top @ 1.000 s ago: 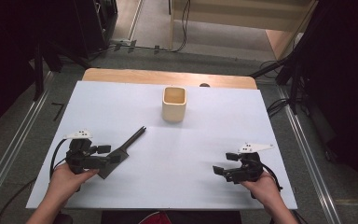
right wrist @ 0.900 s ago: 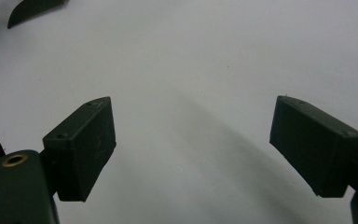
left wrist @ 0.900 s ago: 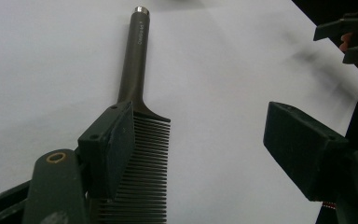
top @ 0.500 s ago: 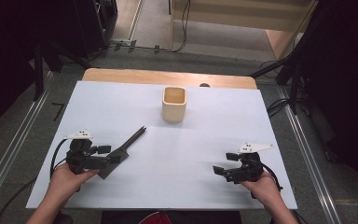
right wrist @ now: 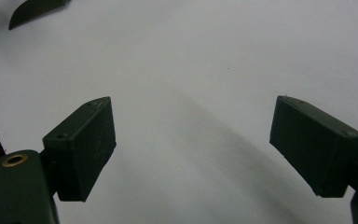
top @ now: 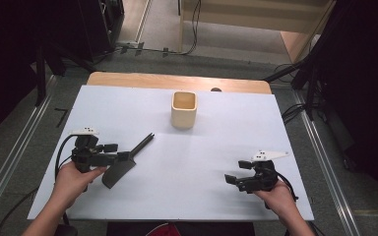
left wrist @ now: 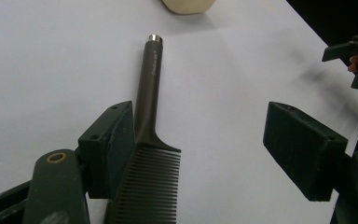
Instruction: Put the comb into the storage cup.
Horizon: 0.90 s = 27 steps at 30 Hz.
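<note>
A white sheet [top: 216, 162] covers a wooden table [top: 128, 79] standing on a grey floor with cables in a dark room. At the left, the left gripper [top: 120, 158], jaws spread, sits at a dark comb [top: 128, 160] lying flat on the sheet, one jaw beside the comb's spine. A beige square cup [top: 184, 109] stands upright at centre, farther back. At the right, the right gripper [top: 236, 173] hangs over bare sheet, jaws spread wide.

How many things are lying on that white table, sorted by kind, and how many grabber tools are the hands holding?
Comb: 1
Square cream cup: 1
Hand-held grippers, left gripper and right gripper: 2
Total: 4
</note>
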Tool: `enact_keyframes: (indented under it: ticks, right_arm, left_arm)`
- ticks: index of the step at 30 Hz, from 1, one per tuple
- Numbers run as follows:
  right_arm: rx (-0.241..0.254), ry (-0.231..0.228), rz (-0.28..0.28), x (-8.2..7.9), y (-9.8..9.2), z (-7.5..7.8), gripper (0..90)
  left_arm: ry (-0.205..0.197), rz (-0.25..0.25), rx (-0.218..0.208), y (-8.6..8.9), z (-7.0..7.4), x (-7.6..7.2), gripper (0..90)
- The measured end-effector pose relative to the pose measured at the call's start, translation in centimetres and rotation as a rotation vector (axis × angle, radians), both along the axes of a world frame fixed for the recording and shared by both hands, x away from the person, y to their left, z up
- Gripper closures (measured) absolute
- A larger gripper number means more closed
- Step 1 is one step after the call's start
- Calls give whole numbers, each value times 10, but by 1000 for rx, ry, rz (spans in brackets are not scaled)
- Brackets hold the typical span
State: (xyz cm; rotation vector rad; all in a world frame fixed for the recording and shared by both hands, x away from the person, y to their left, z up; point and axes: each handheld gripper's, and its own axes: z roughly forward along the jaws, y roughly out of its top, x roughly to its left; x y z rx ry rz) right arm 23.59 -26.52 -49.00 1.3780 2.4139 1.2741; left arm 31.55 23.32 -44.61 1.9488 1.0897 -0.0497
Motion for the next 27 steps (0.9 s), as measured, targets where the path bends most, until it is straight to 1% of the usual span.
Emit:
enact_keyframes:
  ticks: [3,7,9,11,13,15,21,24,25,27]
  right_arm:
    - [1,0,0,0,0,0,126]
    - [1,-1,2,0,0,0,126]
    - [-2,-2,3,1,1,0,126]
    - [-2,-1,3,1,1,0,126]
    - [-5,-3,5,1,1,1,126]
    - [-3,-3,5,2,1,1,126]
    - [-1,0,9,2,2,0,126]
    - [-2,0,10,3,1,0,126]
    - [-2,1,10,3,1,1,126]
    - [-1,0,10,3,1,1,126]
  left_arm:
    - [-4,9,20,-2,1,5,263]
    - [-10,15,20,-2,2,9,264]
    - [-12,33,23,-3,4,13,263]
    - [-9,40,23,-3,5,15,264]
    - [-18,50,33,-4,6,19,283]
    - [-13,50,28,-5,7,22,283]
    - [6,44,63,-12,10,35,288]
    - [-3,46,56,-14,10,38,288]
    - [-2,45,66,-16,10,41,288]
    - [-3,40,73,-17,10,44,288]
